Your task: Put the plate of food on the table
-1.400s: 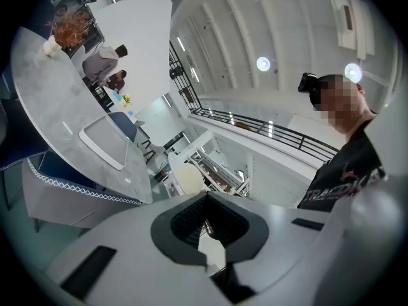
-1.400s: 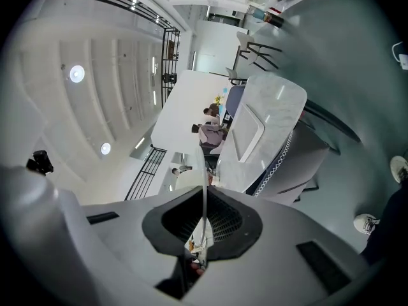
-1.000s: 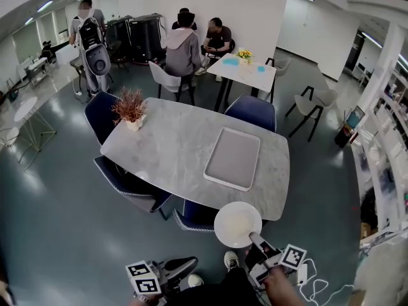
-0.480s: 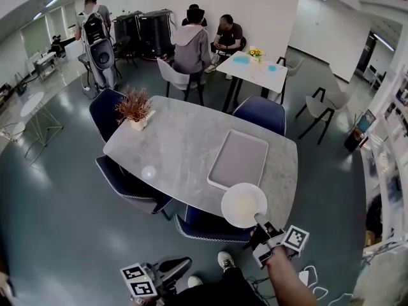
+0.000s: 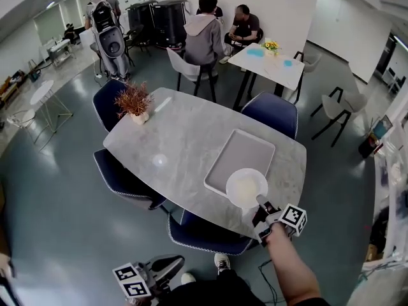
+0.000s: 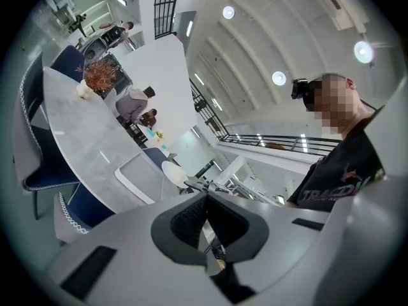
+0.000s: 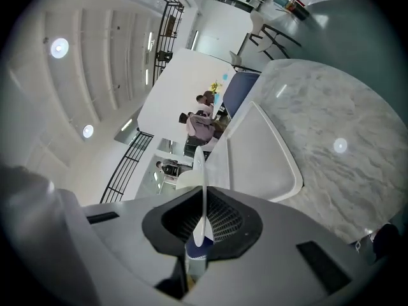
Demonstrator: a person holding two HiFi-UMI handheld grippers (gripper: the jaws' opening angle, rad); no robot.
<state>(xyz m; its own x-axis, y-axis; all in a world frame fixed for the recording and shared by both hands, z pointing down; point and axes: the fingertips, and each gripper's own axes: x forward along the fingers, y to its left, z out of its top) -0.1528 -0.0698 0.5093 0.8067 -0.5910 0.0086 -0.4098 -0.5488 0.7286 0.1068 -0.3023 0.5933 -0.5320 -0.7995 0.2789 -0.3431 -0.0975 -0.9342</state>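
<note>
A white round plate [image 5: 246,187] hangs over the near edge of the marble table [image 5: 178,145], overlapping the near corner of a grey rectangular tray [image 5: 241,155]. My right gripper [image 5: 260,203] is shut on the plate's near rim. What lies on the plate looks pale, and I cannot make it out. In the right gripper view the plate [image 7: 203,183] shows edge-on between the jaws of the right gripper [image 7: 201,228], with the tray [image 7: 261,152] just beyond. My left gripper [image 5: 167,268] hangs low near the floor. In its own view the left gripper [image 6: 205,217] is shut on nothing.
A potted dried plant [image 5: 134,104] stands at the table's far left corner. Blue chairs [image 5: 205,234] ring the table, one right below the plate. People sit at a white table [image 5: 271,64] behind. The person's shoes [image 5: 222,261] show near the chair.
My right gripper has carried the plate forward, from above the floor and chair to over the table's near edge and the tray corner. The left gripper stays low.
</note>
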